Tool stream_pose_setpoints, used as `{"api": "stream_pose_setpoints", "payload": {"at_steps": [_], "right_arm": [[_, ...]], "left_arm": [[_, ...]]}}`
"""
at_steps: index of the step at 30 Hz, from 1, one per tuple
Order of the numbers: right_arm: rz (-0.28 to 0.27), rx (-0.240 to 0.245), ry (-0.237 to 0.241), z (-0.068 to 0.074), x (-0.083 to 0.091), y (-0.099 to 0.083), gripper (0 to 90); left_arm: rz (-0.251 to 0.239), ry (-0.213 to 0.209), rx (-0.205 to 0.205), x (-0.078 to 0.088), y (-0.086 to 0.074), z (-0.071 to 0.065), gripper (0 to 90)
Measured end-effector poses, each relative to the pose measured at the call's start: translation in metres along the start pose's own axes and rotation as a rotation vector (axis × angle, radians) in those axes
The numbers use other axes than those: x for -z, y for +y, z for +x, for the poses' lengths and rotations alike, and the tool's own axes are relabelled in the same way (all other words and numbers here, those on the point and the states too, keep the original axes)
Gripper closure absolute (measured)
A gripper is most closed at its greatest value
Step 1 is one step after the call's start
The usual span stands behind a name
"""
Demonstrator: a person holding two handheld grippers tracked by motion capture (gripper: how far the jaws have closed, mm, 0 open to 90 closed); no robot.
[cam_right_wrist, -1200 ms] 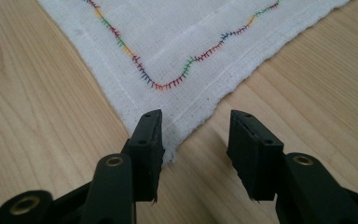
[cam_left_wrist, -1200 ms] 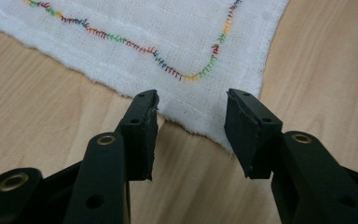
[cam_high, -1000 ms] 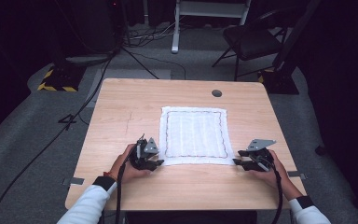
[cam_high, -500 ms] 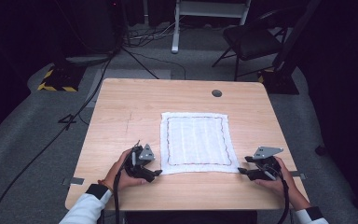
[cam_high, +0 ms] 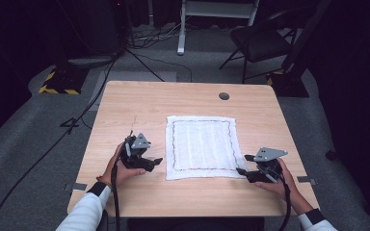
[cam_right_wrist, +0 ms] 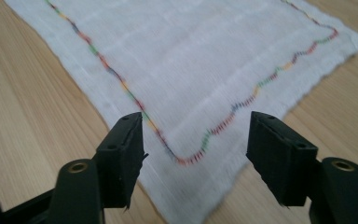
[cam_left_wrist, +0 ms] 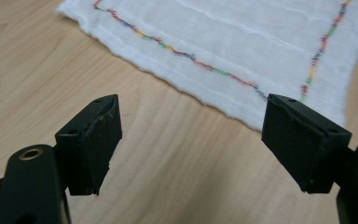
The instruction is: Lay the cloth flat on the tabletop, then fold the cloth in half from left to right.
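A white cloth [cam_high: 201, 147] with a coloured stitched border lies flat on the wooden table [cam_high: 139, 106]. My left gripper [cam_high: 155, 162] sits just left of the cloth's near left corner, clear of it. Its jaws have just been opening and stand open over bare wood, with nothing between them [cam_left_wrist: 191, 135]; the cloth's [cam_left_wrist: 242, 42] edge lies ahead. My right gripper [cam_high: 241, 172] is at the near right corner. Its jaws have also just been opening and stand open [cam_right_wrist: 196, 140], the cloth's [cam_right_wrist: 191, 60] corner lying flat under the gap, untouched by the pads.
A round grey cable hole [cam_high: 224, 96] sits in the table near its far edge. Tape marks [cam_high: 79, 186] stick to the near corners. Beyond the table stand a dark chair [cam_high: 260, 41], a white stand and a hazard-striped base [cam_high: 58, 82], with cables on the floor.
Both grippers let go of the cloth's near corners, opened, and drew back and outward toward the near edge. The cloth's near edge ended up lower, lying flat.
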State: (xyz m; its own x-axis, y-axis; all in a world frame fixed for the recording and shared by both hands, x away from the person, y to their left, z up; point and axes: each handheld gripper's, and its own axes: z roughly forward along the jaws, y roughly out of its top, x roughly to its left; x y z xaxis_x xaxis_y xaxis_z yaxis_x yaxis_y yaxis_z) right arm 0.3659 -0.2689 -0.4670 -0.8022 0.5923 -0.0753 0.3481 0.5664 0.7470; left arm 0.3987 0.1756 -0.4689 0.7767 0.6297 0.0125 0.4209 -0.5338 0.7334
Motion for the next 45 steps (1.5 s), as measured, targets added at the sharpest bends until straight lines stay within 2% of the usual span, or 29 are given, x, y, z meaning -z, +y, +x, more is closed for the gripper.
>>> {"api": "stream_pose_setpoints", "payload": {"at_steps": [1,2,3,5,6,8,9,11,12,16,17,18,21,22,23,24,26,28,31,33,37,41,43,45], "right_arm": [[-0.006,0.027,0.014,0.008,-0.007,0.008,39.5],[-0.006,0.027,0.014,0.008,-0.007,0.008,39.5],[-0.015,0.050,0.036,0.017,-0.013,0.015,40.4],[-0.015,0.067,0.045,0.022,-0.018,0.020,41.1],[-0.023,0.094,0.081,0.033,-0.029,0.031,42.4],[-0.023,0.103,0.091,0.036,-0.033,0.035,43.1],[-0.024,0.126,0.128,0.047,-0.045,0.046,44.0],[-0.027,0.148,0.150,0.057,-0.054,0.055,45.1],[-0.029,0.166,0.160,0.062,-0.059,0.059,46.1],[-0.030,0.214,0.209,0.080,-0.079,0.076,49.7],[-0.034,0.222,0.214,0.083,-0.084,0.080,49.9],[-0.036,0.229,0.224,0.086,-0.089,0.084,50.1],[-0.041,0.235,0.240,0.093,-0.098,0.091,50.5],[-0.045,0.241,0.254,0.097,-0.102,0.094,52.0],[-0.040,0.274,0.267,0.106,-0.109,0.097,53.8],[-0.040,0.274,0.267,0.106,-0.109,0.097,53.8],[-0.025,0.300,0.286,0.115,-0.118,0.099,53.7],[-0.024,0.298,0.303,0.121,-0.126,0.102,53.1],[-0.019,0.295,0.302,0.124,-0.131,0.105,52.6],[-0.021,0.284,0.309,0.126,-0.136,0.105,53.0],[0.005,0.261,0.292,0.127,-0.144,0.100,54.5],[0.003,0.258,0.279,0.127,-0.143,0.099,56.0],[0.004,0.244,0.275,0.126,-0.143,0.099,59.0],[0.001,0.221,0.263,0.124,-0.143,0.098,65.1]], "left_arm": [[-0.001,0.017,-0.003,-0.002,0.001,0.002,20.8],[0.010,0.017,0.004,-0.005,0.003,0.004,20.8],[0.014,0.014,0.010,-0.006,0.005,0.007,20.7],[-0.004,0.023,0.033,-0.010,0.009,0.013,20.7],[-0.018,0.046,0.026,-0.012,0.011,0.016,21.9],[-0.001,0.025,0.049,-0.017,0.017,0.021,20.8],[-0.017,0.032,0.049,-0.018,0.019,0.023,21.2],[-0.018,0.041,0.040,-0.021,0.023,0.025,20.9],[-0.025,0.036,0.055,-0.027,0.030,0.029,20.8],[-0.020,0.039,0.054,-0.036,0.039,0.035,21.3],[-0.018,0.054,0.046,-0.039,0.042,0.037,21.3],[-0.013,0.055,0.064,-0.046,0.047,0.042,21.3],[-0.010,0.070,0.078,-0.054,0.052,0.049,21.8],[-0.009,0.060,0.097,-0.056,0.054,0.052,21.8],[-0.018,0.046,0.125,-0.060,0.055,0.056,21.9],[-0.023,0.050,0.144,-0.063,0.056,0.059,21.9],[-0.019,0.058,0.164,-0.070,0.058,0.064,22.4],[-0.007,0.083,0.155,-0.076,0.059,0.066,22.4],[0.016,0.103,0.165,-0.088,0.063,0.071,22.2],[0.020,0.127,0.167,-0.094,0.066,0.073,22.2],[0.008,0.185,0.177,-0.105,0.072,0.073,22.8],[0.028,0.229,0.202,-0.116,0.073,0.078,22.2],[0.057,0.248,0.214,-0.121,0.072,0.081,22.1],[0.055,0.232,0.246,-0.123,0.070,0.086,17.8]]}}
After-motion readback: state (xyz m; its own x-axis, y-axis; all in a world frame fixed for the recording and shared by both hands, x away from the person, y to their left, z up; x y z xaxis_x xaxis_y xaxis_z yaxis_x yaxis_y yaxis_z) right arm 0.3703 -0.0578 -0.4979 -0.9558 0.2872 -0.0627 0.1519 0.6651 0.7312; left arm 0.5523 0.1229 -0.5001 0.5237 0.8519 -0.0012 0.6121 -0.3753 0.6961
